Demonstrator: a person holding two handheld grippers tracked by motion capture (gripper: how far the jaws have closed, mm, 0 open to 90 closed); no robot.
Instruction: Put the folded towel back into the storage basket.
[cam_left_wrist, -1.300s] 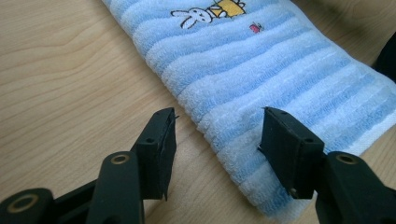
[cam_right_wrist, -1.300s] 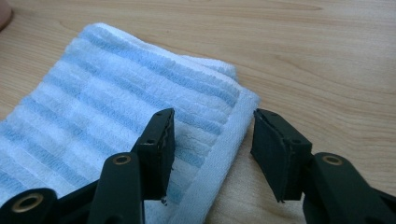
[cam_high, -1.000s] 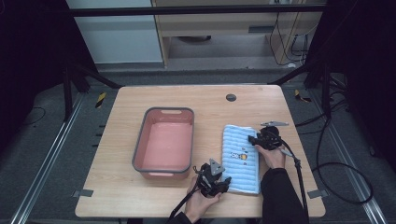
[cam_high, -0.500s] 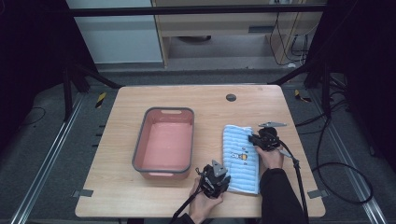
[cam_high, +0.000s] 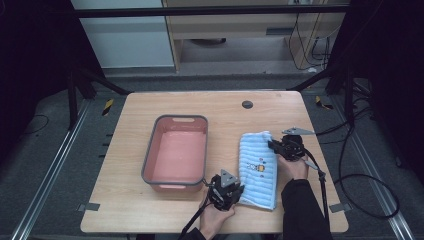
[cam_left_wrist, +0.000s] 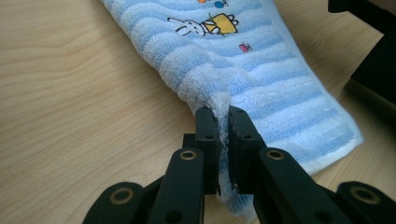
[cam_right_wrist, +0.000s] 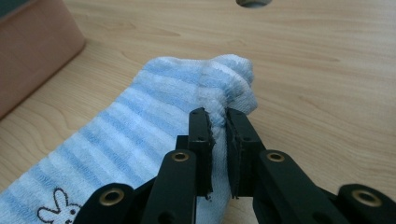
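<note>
A blue-and-white striped towel (cam_high: 257, 167) with a small rabbit print lies folded on the wooden table (cam_high: 150, 107), right of the pink basin. My left gripper (cam_high: 235, 192) is shut on the towel's near left corner; the left gripper view shows the towel (cam_left_wrist: 261, 70) bunched between the jaws of the left gripper (cam_left_wrist: 223, 116). At the towel's far right corner my right gripper (cam_high: 272, 145) is shut on the cloth. In the right gripper view a fold of towel (cam_right_wrist: 187, 93) is pinched in the right gripper (cam_right_wrist: 218, 119).
A pink basin (cam_high: 177, 152) with a grey rim stands empty at the table's middle left. A small dark round hole (cam_high: 247, 104) sits near the far edge. Cables trail off the table's right side.
Both grippers stay on the towel's corners. The left gripper has shifted slightly, drawing the near corner a little; the towel lies much as before.
</note>
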